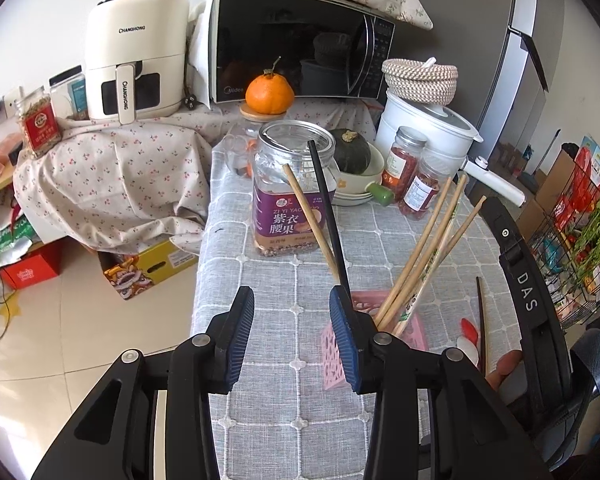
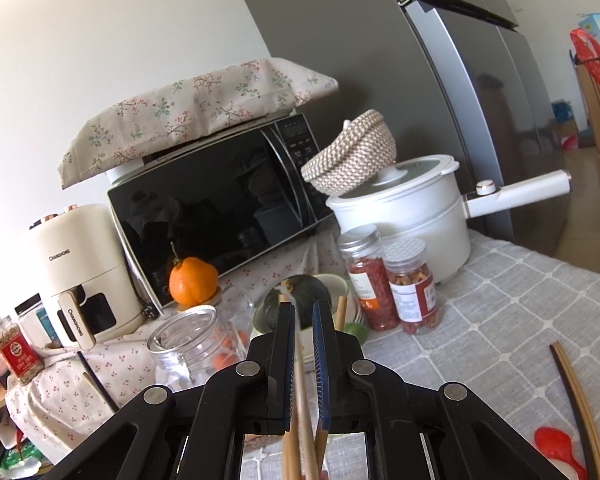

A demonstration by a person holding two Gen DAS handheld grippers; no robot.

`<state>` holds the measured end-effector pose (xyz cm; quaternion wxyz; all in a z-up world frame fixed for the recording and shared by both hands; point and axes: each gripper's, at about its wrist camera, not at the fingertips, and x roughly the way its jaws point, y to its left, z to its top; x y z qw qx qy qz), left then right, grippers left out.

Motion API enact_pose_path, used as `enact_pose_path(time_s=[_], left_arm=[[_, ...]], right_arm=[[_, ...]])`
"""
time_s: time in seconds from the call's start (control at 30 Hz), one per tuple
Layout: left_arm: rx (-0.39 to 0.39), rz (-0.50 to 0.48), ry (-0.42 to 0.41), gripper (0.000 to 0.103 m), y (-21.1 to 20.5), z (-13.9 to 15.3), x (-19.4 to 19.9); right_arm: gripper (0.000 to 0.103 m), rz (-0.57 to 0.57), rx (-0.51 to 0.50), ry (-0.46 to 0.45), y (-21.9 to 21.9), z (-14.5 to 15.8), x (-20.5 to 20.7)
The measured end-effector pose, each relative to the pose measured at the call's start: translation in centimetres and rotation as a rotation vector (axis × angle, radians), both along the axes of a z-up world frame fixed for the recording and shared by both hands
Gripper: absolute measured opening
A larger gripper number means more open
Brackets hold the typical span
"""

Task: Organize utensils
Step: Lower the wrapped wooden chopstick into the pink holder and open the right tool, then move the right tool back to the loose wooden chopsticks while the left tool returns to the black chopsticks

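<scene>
In the left wrist view a pink lattice utensil holder (image 1: 414,330) stands on the grey checked tablecloth (image 1: 284,320) and holds several wooden chopsticks (image 1: 428,248) and one black chopstick (image 1: 328,208). My left gripper (image 1: 292,332) is open and empty just left of the holder, its right finger against it. My right gripper (image 2: 303,320) is nearly closed around wooden chopsticks (image 2: 300,412) that run back between the fingers; its body (image 1: 532,300) shows at the right of the left wrist view. A black and a wooden chopstick (image 2: 580,408) and a red-and-white spoon (image 2: 558,446) lie on the cloth.
Behind the holder stand a clear jar with a purple label (image 1: 292,192), a bowl with a green squash (image 1: 352,152), two small jars (image 1: 412,176), a white pot (image 1: 428,128), a microwave (image 1: 296,40), an orange (image 1: 269,93) and an air fryer (image 1: 136,56). A wire rack (image 1: 580,232) stands right.
</scene>
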<state>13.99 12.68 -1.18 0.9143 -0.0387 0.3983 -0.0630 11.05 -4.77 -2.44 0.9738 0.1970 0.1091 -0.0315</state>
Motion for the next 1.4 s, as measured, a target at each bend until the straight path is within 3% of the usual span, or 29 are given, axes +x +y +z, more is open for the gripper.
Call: enact_pose_path(time_s=[0.3, 0.43, 0.5, 0.9, 1.13, 1.4], left_arm=[[0.015, -0.013, -0.028, 0.055, -1.3, 0.5, -0.8], [0.024, -0.027, -0.041, 0.061, -2.3, 0.8, -1.3], [0.028, -0.035, -0.045, 0.064, -3.1, 0.9, -1.7], [0.066, -0.124, -0.052, 0.077, -8.9, 1.0, -3.1], [0.096, -0.202, -0.023, 0.080, -12.9, 0.1, -4.1], [0.149, -0.313, 0.066, 0.080, -18.3, -2.1, -4.8]], right_arm=[[0.030, 0.058, -0.011, 0.037, -1.7, 2.1, -1.3], [0.038, 0.082, -0.037, 0.095, -3.2, 3.2, -1.5], [0.047, 0.107, -0.050, 0.143, -4.2, 3.5, -1.5], [0.071, 0.139, -0.073, 0.476, -11.8, 1.5, -2.1], [0.074, 0.104, 0.062, 0.649, -17.8, -0.9, -2.2], [0.076, 0.064, 0.115, 0.789, -22.7, -2.9, -1.7]])
